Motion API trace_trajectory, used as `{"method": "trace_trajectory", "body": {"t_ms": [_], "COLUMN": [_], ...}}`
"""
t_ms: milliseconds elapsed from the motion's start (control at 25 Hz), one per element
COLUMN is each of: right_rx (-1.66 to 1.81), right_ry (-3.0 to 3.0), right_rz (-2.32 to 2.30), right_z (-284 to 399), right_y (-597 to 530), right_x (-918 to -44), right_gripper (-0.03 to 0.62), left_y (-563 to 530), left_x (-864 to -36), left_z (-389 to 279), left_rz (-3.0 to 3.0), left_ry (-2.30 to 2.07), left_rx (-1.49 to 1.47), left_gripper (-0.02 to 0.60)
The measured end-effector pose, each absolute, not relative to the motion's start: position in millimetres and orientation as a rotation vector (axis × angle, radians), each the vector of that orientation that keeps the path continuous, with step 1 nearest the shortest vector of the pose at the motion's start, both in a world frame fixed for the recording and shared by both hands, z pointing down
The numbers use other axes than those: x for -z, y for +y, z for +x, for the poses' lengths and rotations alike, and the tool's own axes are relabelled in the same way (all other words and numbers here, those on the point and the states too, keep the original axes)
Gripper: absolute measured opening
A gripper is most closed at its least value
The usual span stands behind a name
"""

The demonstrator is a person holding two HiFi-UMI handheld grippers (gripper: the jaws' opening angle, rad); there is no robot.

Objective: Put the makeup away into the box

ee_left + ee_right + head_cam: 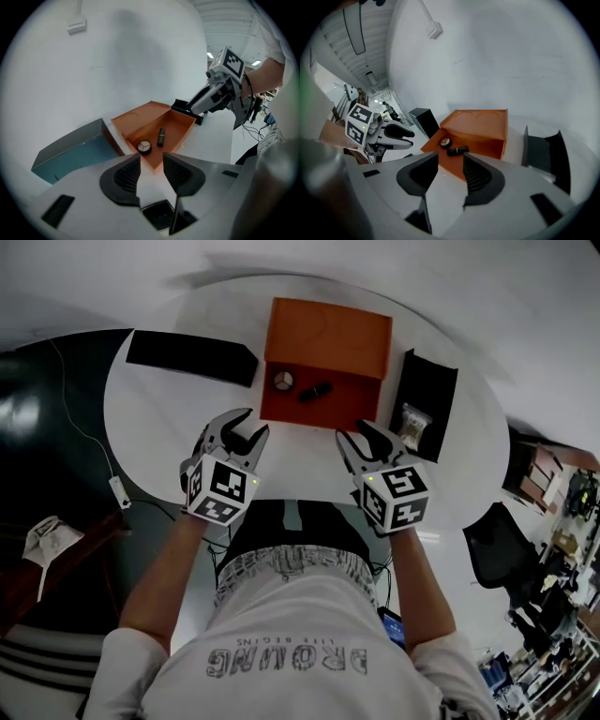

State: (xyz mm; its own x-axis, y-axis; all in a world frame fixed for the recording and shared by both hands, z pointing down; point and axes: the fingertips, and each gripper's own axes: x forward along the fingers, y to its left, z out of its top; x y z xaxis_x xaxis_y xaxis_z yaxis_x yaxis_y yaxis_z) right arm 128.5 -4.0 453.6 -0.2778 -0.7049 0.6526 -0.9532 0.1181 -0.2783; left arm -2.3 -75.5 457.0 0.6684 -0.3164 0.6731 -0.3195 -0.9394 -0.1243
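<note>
Room: pale wall behind the table; dark floor on the left, a black office chair [495, 542] and clutter on the right.
Surface: white round table [150, 427], smooth and matte, mostly bare near the person.
Task items, place: round compact [283, 381] and dark lipstick [314, 390] lie side by side, close but apart, in the base of the orange box [347, 407], whose lid is thrown back on the far side.
Compact, handling (judged): small, light and rigid with a slick shell, and the pressed powder is probably fragile. Take it across the rim, gently.
Lipstick, handling (judged): light, stiff cylinder that is likely to roll. Take it across the barrel at mid-length.
Box, handling (judged): stiff-walled with a hinged lid. Push the lid's free edge to close it.
Other items: long black box [192, 357] at the left; black tray [433, 381] at the right holding a small packet [412, 423], contents unclear.
Left gripper [255, 421]: jaws apart, nothing between them, near the box's front left corner.
Right gripper [350, 430]: jaws apart and empty, near the front right corner.
Status (judged): both visible makeup items are already in the box, and the lid is not yet shut.
</note>
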Motion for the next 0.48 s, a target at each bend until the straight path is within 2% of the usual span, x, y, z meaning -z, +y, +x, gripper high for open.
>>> {"method": "trace_trajectory", "body": {"t_ms": [480], "right_rx": [-0.886], "right_ry": [-2.137], "right_rz": [1.382], "right_z": [36.6], "right_y": [-31.8], "right_x": [-464.4], "right_gripper": [0.183], "left_y": [-85.7], "left_x": [-473.0], "left_z": [-98.3], "left_rz": [2.731], "left_ry": [-0.738], "left_rx": [-1.131], "left_gripper": [0.167]}}
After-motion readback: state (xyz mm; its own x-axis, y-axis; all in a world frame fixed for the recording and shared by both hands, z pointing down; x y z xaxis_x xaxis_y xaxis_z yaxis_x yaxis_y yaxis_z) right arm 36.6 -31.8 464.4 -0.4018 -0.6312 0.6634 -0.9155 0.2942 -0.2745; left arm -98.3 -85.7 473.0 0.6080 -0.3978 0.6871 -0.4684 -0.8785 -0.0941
